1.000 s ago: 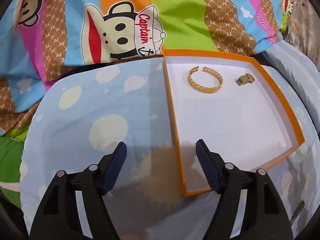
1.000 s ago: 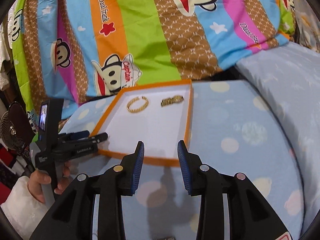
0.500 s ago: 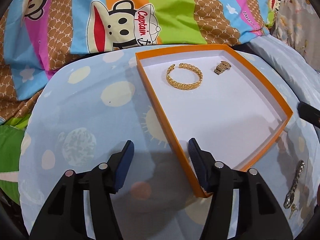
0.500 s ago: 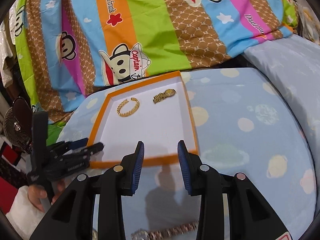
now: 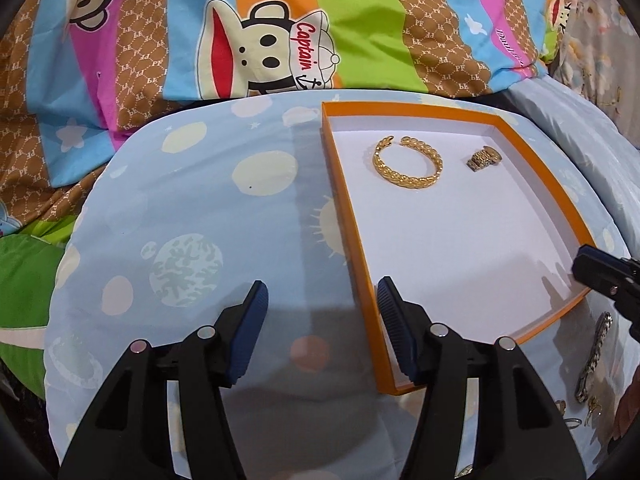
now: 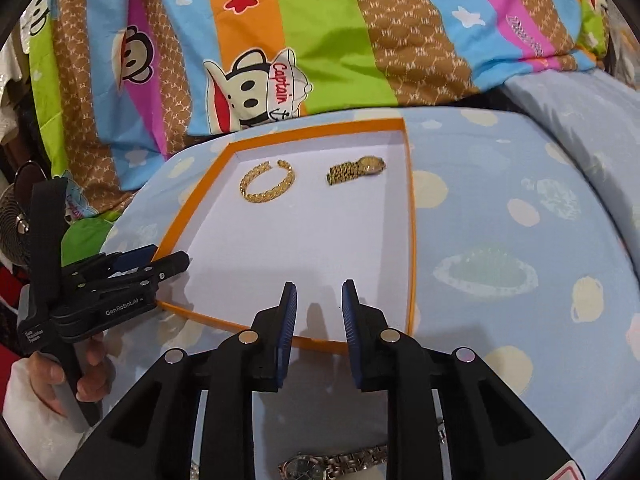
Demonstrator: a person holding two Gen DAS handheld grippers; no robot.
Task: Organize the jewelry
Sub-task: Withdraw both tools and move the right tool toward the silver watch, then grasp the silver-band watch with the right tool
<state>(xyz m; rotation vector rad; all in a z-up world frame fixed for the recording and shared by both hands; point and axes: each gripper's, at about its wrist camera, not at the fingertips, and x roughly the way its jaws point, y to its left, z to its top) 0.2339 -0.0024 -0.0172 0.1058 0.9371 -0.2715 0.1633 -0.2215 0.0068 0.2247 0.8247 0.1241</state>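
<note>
Left to right: the left tool (image 5: pixel 320 320), jaws apart and empty, straddles the near left rim of the orange tray (image 5: pixel 348 216) on the blue bed cover (image 5: pixel 200 200); inside, along the far wall, lie a gold bangle (image 5: pixel 408 166), its gap facing away, and a gold watch (image 6: pixel 355 170), long axis across the tray. The right tool (image 6: pixel 319 312), jaws closing on nothing, hangs over the tray's near edge. A silver watch (image 6: pixel 332 462) lies crosswise beneath it, outside the tray.

Bright, soft shadows, fisheye-bent edges, perhaps blurred
</note>
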